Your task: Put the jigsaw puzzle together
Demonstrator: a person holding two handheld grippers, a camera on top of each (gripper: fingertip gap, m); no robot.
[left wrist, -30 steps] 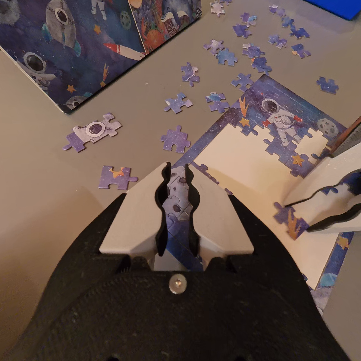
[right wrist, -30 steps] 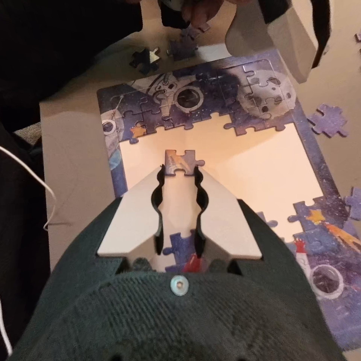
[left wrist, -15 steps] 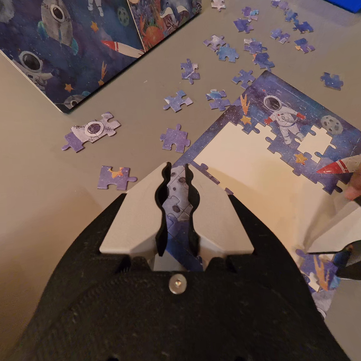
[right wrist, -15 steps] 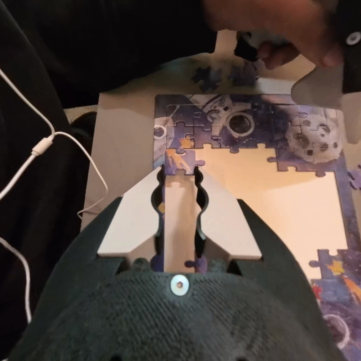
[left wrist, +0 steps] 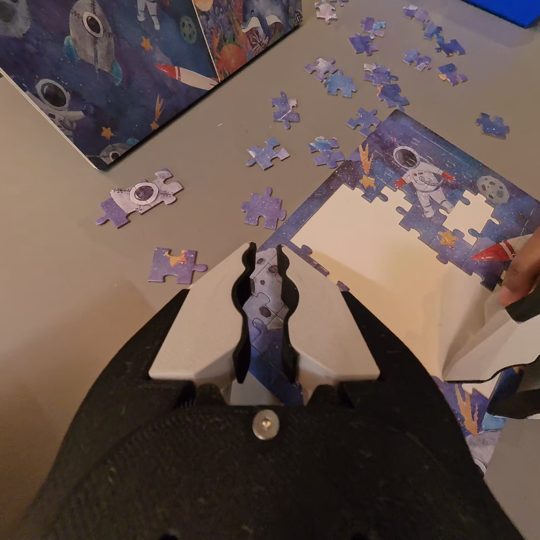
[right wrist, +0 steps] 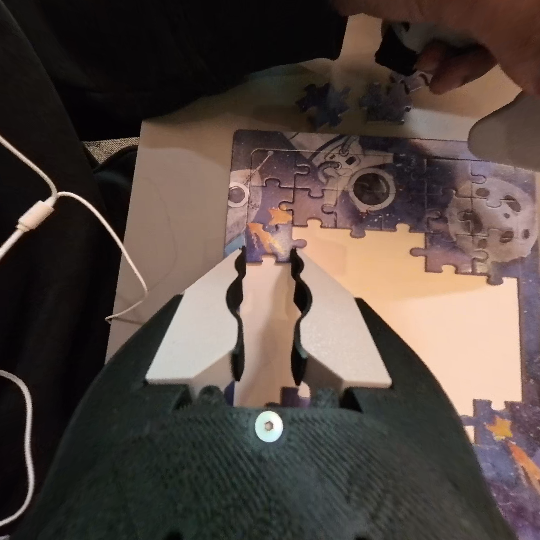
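Observation:
My right gripper (right wrist: 267, 251) is shut on a purple puzzle piece with an orange comet (right wrist: 270, 238), held by its near corners at the fingertips. The piece lies in the puzzle board (right wrist: 380, 321) against the left frame, just under a piece with an orange star (right wrist: 280, 216). My left gripper (left wrist: 266, 248) stands over the board's moon corner (left wrist: 264, 280) with its jaws narrowly apart and nothing between the pads. One of its fingers (right wrist: 511, 140) shows in the right wrist view. The right gripper also shows at the right edge of the left wrist view (left wrist: 496, 365), under a hand (left wrist: 523, 271).
Several loose pieces lie on the grey table: a star piece (left wrist: 172, 264), a plain purple one (left wrist: 263, 209), a joined rocket pair (left wrist: 140, 195). The puzzle box (left wrist: 102, 73) stands at the far left. Two pieces (right wrist: 324, 105) lie beyond the board, and a white cable (right wrist: 87, 210) hangs at its left. The tips of one gripper are about 15 cm away from the tips of the other.
My right gripper has carried the comet piece across the board's bare middle to the left frame and set it under the star piece. The left gripper has hardly moved.

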